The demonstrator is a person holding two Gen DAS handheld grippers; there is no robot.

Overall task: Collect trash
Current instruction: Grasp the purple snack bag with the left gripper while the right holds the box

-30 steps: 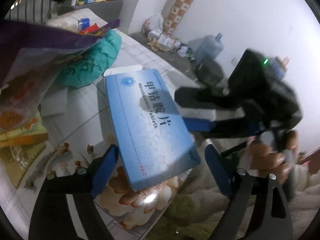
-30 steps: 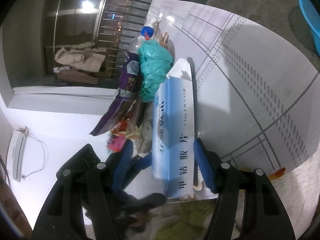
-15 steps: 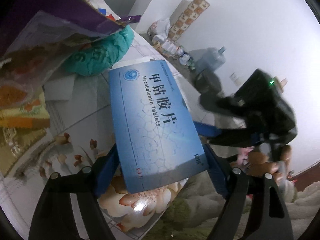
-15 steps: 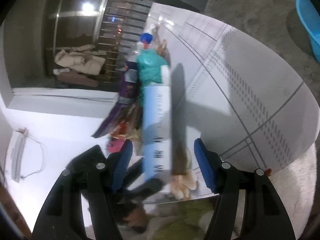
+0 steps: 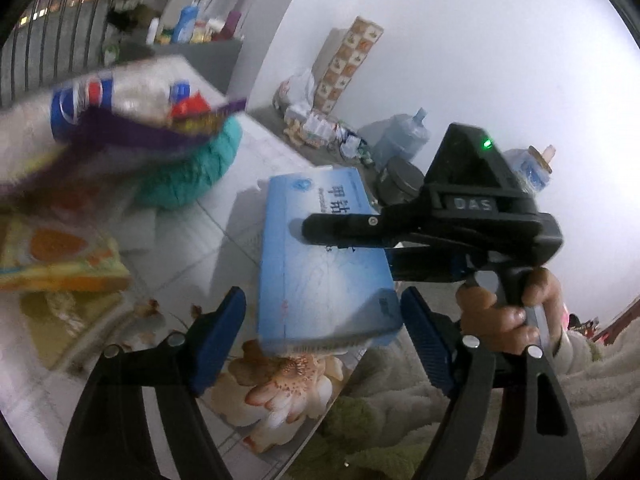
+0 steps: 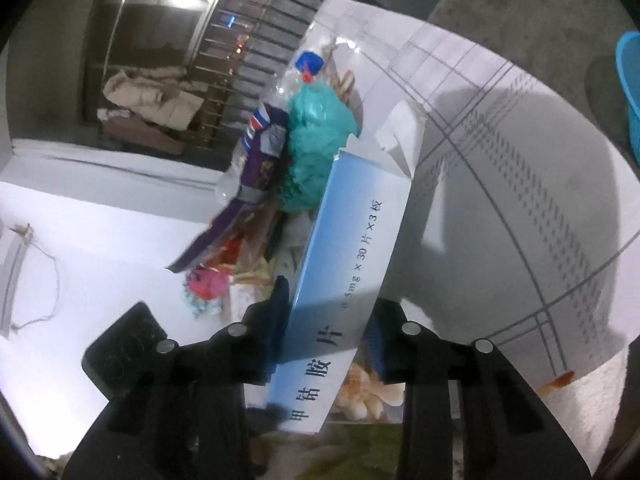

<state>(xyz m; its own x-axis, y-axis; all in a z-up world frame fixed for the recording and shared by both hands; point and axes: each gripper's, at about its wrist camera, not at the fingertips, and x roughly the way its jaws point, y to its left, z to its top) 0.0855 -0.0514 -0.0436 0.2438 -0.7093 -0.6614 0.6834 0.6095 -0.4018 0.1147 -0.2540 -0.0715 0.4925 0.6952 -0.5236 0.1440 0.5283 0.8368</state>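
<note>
Blue-and-white cardboard, that's the star here: a medicine box [image 5: 324, 256] sits mid-frame in the left wrist view, lifted off the tabletop [image 5: 224, 240]. The right gripper [image 6: 328, 332] has its fingers closing on the box's narrow sides, pads pressing on it, near its lower end. The left gripper [image 5: 324, 336] has its fingers spread wide on either side of the box's near end, not pressing on it.

Stuff crowding around: a teal plastic bag [image 5: 192, 168] bunched up just behind the box, a purple snack wrapper [image 5: 132, 132] blurred across the upper left, a clear bottle with a blue label [image 5: 100, 96] behind that, and yellow-orange packaging [image 5: 52, 256] at the left edge.

What the left view gives that the right doesn't: the right gripper's black body reaching in from the right, the hand [image 5: 504, 312] on its handle, plus water jugs [image 5: 404, 140] and bags along the white wall. The right view instead shows the box's open end flap [image 6: 400, 136] at the far end, the printed side panel, a railing [image 6: 248, 40] at the top, and a blue basket [image 6: 630, 92] at the right edge.
</note>
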